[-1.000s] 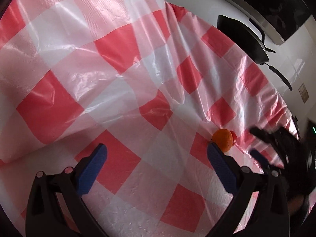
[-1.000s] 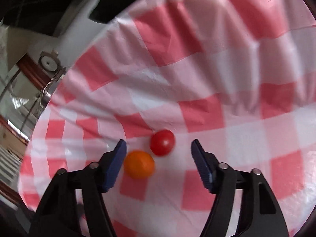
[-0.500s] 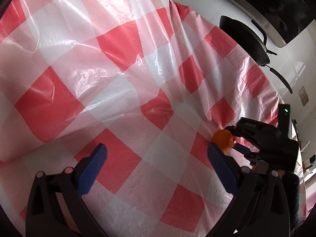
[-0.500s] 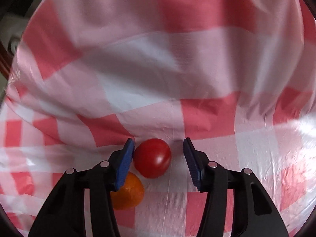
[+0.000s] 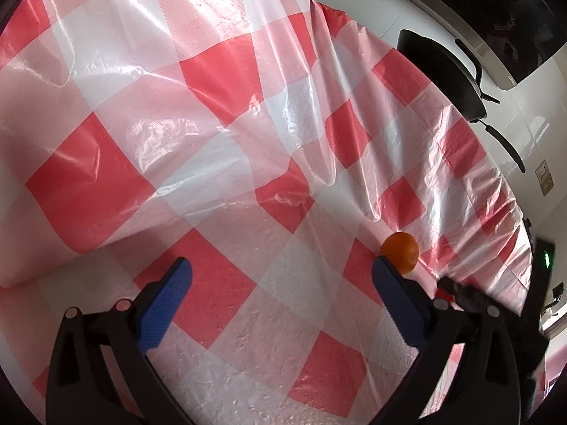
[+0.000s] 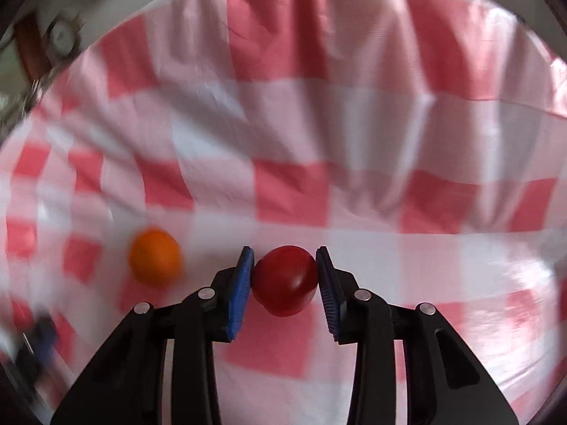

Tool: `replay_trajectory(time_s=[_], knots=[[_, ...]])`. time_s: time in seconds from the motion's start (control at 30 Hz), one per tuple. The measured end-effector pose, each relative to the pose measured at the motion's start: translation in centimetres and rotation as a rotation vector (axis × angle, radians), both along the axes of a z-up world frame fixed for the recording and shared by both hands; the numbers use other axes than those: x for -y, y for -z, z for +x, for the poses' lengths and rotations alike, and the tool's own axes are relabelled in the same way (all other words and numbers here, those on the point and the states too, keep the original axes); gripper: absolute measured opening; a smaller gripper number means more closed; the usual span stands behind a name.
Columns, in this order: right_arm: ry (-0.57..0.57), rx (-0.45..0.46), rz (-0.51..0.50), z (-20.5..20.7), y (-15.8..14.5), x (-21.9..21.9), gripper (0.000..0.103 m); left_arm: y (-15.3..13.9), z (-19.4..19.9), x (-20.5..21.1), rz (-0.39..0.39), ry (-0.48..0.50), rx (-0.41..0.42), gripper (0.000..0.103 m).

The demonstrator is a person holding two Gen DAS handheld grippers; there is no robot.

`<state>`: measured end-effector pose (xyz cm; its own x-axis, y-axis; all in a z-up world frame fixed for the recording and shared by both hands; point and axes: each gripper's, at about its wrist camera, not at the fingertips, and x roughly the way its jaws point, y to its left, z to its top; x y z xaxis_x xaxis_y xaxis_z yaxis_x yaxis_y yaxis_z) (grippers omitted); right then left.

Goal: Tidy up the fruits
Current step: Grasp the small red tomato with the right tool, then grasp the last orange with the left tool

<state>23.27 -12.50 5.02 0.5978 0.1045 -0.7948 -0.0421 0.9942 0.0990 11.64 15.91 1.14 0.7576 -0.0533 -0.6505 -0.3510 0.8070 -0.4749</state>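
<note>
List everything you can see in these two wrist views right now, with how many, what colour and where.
red fruit: one, red, clamped between the blue pads of the right tool
orange fruit: one, orange, lying on the cloth apart from the red one; in the left wrist view just past the left tool's right fingertip
tablecloth: one, red and white check plastic, wrinkled, covering the table
pan: one, black, past the cloth's far edge
left tool: one, black with blue pads, open, nothing between them
right tool: one, black with blue pads, shut on the red fruit
</note>
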Motion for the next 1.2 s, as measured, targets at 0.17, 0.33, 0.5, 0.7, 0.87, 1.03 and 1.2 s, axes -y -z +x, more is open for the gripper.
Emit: replay_trajectory(time_s=[0.17,0.33,0.5,0.7,0.87,1.03,1.2], knots=[[-0.057,-0.003,-0.024,-1.7,1.2,1.6,0.036,0.0,0.1,0.1,0.003,0.003,-0.001,0.101],[-0.038,0.018,-0.027,-2.6,2.0,1.4,0.040,-0.1,0.1,0.3,0.012,0.008,0.000,0.101],[-0.024,0.022,0.031,-3.9,3.0,1.5,0.036,-0.1,0.2,0.5,0.020,0.015,0.002,0.101],[0.059,0.059,0.347,-4.5,3.4,7.5,0.036,-0.9,0.3,2.5,0.108,0.096,0.013,0.101],[0.160,0.141,0.534,-4.3,4.0,11.8,0.036,-1.4,1.1,5.6,0.146,0.166,0.023,0.101],[0.216,0.168,0.590,-5.6,3.6,13.7,0.036,-1.7,5.6,9.9,0.292,0.204,-0.008,0.101],[0.194,0.182,0.543,-4.6,2.9,12.6,0.036,-1.5,10.8,14.0,0.380,0.250,-0.073,0.101]])
